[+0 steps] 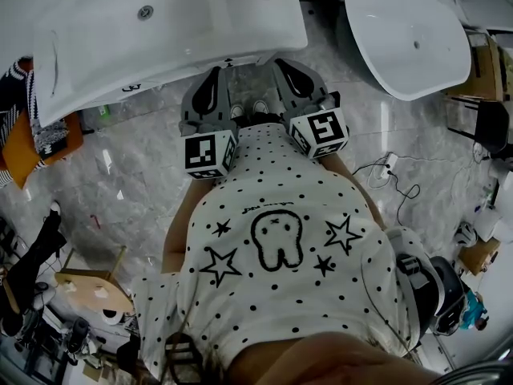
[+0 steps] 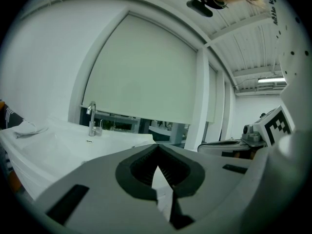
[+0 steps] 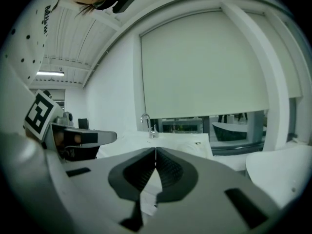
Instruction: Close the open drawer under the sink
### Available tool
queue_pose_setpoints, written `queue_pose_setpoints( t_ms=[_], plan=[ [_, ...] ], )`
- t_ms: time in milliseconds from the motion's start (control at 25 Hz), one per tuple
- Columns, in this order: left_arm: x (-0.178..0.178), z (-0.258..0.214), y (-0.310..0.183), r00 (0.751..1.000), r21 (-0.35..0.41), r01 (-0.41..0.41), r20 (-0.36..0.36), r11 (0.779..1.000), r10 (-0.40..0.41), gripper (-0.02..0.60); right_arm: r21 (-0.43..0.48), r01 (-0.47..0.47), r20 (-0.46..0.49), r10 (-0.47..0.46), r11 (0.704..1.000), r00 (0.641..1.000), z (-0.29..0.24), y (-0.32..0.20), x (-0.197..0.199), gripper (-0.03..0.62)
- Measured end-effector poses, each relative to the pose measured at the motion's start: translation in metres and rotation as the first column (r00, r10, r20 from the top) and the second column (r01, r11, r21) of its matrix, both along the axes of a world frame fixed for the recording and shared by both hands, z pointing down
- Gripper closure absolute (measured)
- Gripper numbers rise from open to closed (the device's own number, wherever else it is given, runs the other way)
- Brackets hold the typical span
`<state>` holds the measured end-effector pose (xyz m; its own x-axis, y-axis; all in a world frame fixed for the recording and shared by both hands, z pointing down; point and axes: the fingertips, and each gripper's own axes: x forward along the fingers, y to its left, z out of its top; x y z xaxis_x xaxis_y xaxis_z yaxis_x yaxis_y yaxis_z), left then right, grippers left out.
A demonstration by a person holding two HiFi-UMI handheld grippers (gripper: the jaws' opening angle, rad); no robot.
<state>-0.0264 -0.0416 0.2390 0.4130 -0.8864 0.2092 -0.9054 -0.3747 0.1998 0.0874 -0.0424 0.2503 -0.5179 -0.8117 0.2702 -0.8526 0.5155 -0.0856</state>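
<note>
white sink [image 1: 160, 30] is filling the top of the head view, with a person in a dotted shirt [image 1: 276, 239] standing just before it on a grey marble floor [image 1: 128, 159]. the person is holding two grey grippers side by side, both pointing at the sink's front edge. the left gripper [image 1: 215, 74] is pressing its jaws together on nothing, and the right gripper [image 1: 287, 66] is doing the same. the tap [image 2: 91, 118] is showing beyond the jaws. the drawer is lying hidden below the sink
</note>
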Motion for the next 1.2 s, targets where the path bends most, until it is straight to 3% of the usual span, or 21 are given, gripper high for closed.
queue_pose_setpoints(
  t_ms=[200, 1200],
  plan=[
    [-0.005, -0.006, 0.000, 1.000, 0.014, 0.027, -0.014, 1.000, -0.027, 0.577, -0.006, 0.016, -0.005, -0.016, 1.000, 1.000, -0.001, 0.003, -0.003, 0.579],
    [0.005, -0.003, 0.001, 1.000, 0.007, -0.003, 0.007, 1.000, 0.003, 0.577, -0.016, -0.005, -0.018, 0.004, 1.000, 1.000, 0.003, 0.003, 0.003, 0.579]
  ],
)
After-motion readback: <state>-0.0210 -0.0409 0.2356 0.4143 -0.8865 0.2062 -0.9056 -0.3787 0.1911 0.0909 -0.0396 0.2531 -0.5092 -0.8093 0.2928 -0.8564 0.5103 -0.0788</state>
